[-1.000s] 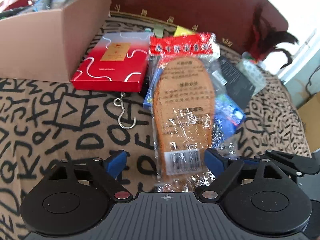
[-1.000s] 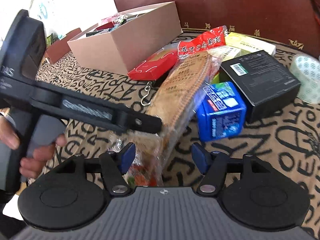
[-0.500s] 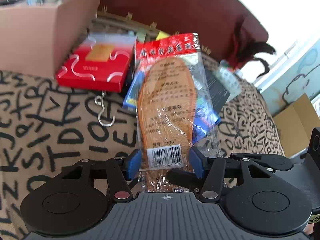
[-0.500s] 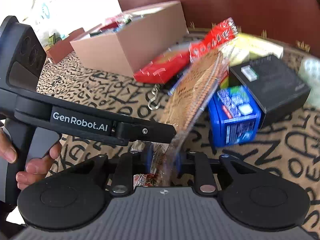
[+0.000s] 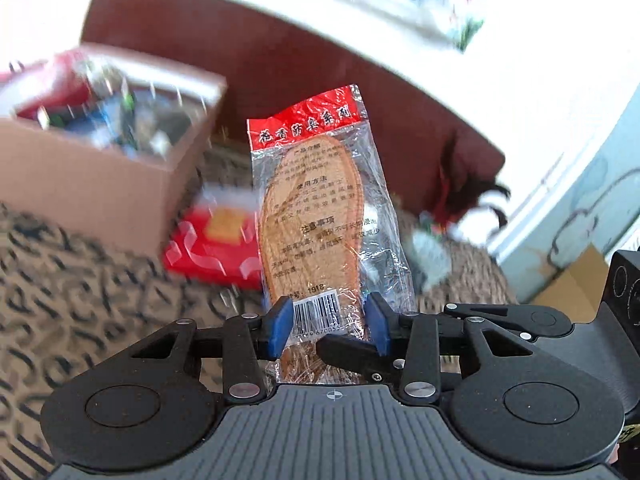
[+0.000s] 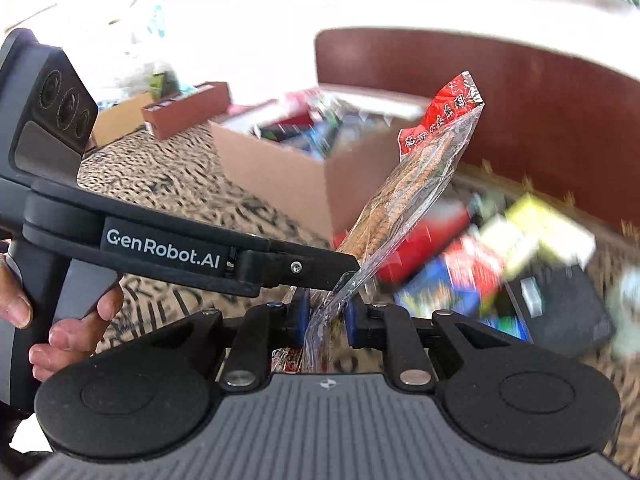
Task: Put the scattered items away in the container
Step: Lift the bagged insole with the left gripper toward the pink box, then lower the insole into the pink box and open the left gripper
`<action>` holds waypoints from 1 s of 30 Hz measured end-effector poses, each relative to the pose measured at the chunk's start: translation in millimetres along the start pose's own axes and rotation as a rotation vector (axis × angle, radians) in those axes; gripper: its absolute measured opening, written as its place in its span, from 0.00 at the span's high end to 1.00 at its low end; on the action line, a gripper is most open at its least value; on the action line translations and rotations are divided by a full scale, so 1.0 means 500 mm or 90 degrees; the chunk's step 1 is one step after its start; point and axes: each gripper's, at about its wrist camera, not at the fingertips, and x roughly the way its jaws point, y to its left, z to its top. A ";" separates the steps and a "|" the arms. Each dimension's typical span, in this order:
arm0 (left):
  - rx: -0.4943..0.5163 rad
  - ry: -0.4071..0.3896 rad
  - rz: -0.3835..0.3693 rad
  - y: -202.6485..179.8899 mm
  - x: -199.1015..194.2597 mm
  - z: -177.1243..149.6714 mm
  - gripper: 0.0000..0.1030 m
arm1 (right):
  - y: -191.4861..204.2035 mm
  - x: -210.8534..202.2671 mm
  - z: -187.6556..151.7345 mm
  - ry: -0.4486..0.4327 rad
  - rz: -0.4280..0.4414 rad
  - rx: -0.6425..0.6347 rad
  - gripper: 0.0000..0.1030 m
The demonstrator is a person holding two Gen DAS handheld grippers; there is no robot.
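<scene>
Both the left gripper (image 5: 327,322) and right gripper (image 6: 325,316), jaws just closing, clamp the clear-plastic orange insole packet (image 5: 320,216), lifted off the letter-patterned cloth (image 5: 80,300).

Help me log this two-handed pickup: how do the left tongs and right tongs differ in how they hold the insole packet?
The left tongs clamp the insole packet across its width at the barcode end; the right tongs pinch its thin edge. The left tongs stand wider apart, the right tongs nearly shut. Both have just been closing, both blue-padded, both grip the packet's lower end, holding it above the patterned cloth.
</scene>
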 end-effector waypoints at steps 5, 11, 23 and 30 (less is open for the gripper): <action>0.007 -0.076 0.049 0.032 -0.054 0.090 0.50 | 0.033 0.036 0.109 -0.044 0.019 -0.070 0.80; -0.007 -0.120 0.102 0.107 -0.050 0.211 0.50 | 0.018 0.139 0.231 -0.079 0.054 -0.034 0.80; -0.064 -0.078 0.216 0.291 0.078 0.318 0.27 | -0.046 0.419 0.314 -0.010 0.089 0.116 0.67; -0.089 -0.065 0.185 0.324 0.071 0.307 0.28 | -0.070 0.403 0.273 -0.012 -0.006 0.071 0.49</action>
